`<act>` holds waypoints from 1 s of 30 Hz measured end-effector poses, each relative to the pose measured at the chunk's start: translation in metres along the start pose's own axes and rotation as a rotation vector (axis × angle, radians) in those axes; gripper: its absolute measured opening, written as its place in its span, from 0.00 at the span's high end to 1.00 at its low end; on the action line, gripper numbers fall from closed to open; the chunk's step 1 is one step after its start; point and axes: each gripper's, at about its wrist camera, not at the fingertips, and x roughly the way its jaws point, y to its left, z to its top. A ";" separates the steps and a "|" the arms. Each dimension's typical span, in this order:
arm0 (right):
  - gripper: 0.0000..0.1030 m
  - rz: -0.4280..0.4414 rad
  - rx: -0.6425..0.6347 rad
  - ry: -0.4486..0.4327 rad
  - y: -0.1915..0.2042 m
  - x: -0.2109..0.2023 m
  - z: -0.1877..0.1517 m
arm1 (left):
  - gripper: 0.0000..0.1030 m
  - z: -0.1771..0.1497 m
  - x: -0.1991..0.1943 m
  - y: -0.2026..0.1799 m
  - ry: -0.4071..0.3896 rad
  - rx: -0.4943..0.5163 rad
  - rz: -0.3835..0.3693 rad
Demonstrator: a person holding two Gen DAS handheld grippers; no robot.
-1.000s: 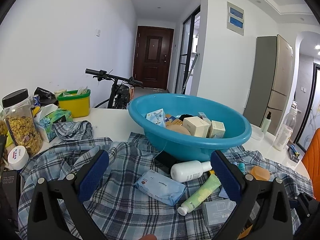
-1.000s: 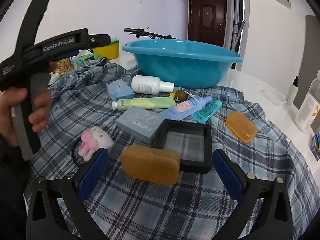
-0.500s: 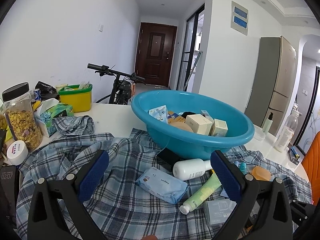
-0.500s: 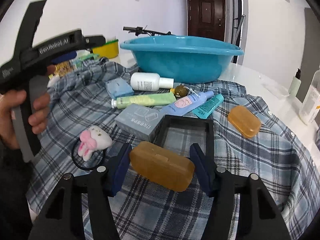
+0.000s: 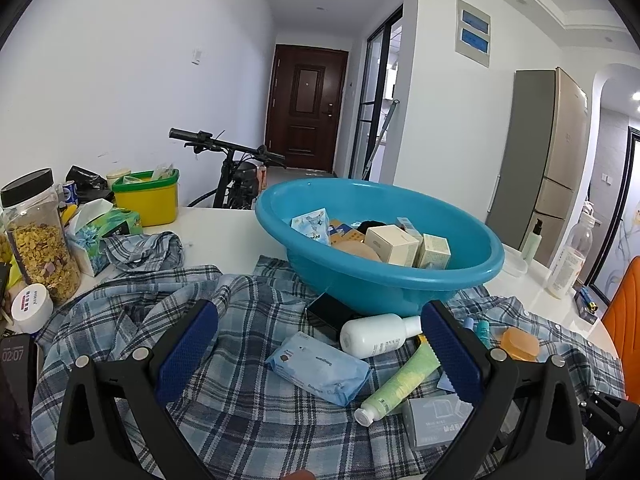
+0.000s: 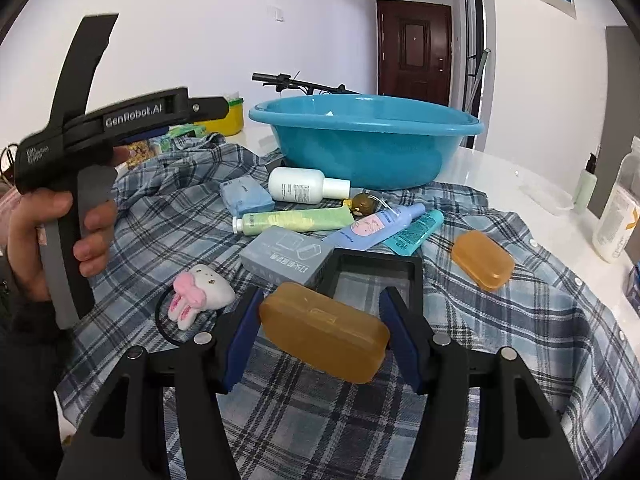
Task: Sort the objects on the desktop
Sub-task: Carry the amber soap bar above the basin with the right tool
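My right gripper (image 6: pixel 322 334) is shut on an amber plastic case (image 6: pixel 324 330), its blue pads pressing both ends just above the plaid shirt (image 6: pixel 500 344). Behind it lie a black frame (image 6: pixel 378 276), a grey box (image 6: pixel 286 254), a green tube (image 6: pixel 296 219), a white bottle (image 6: pixel 298 186), a blue wipes pack (image 6: pixel 244 194), a plush bunny hair tie (image 6: pixel 198 294) and a second amber case (image 6: pixel 482 260). The blue basin (image 6: pixel 368 140) stands at the back and holds several small boxes (image 5: pixel 394 246). My left gripper (image 5: pixel 318 352) hangs open over the wipes pack (image 5: pixel 318 362), gripping nothing.
A cereal jar (image 5: pixel 38 236), a tissue box (image 5: pixel 102 232), a yellow tub (image 5: pixel 148 196) and a white round jar (image 5: pixel 32 306) crowd the table's left. Bottles (image 5: pixel 566 264) stand at the right edge. A hand (image 6: pixel 60 240) holds the left gripper's handle. A bicycle (image 5: pixel 236 168) stands beyond the table.
My right gripper closed from wide open onto the amber case and now holds it slightly tilted. The left gripper stayed where it was.
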 end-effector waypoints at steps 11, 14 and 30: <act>0.43 -0.035 -0.050 -0.179 -0.018 -0.021 0.084 | 0.00 -0.001 0.001 -0.004 0.007 0.020 0.008; 0.43 -0.028 -0.069 -0.229 -0.021 -0.021 0.115 | 0.00 -0.001 0.002 -0.005 0.007 0.029 0.010; 0.43 -0.005 -0.080 -0.236 -0.041 0.061 0.198 | 0.00 -0.005 0.010 -0.008 0.042 0.045 0.019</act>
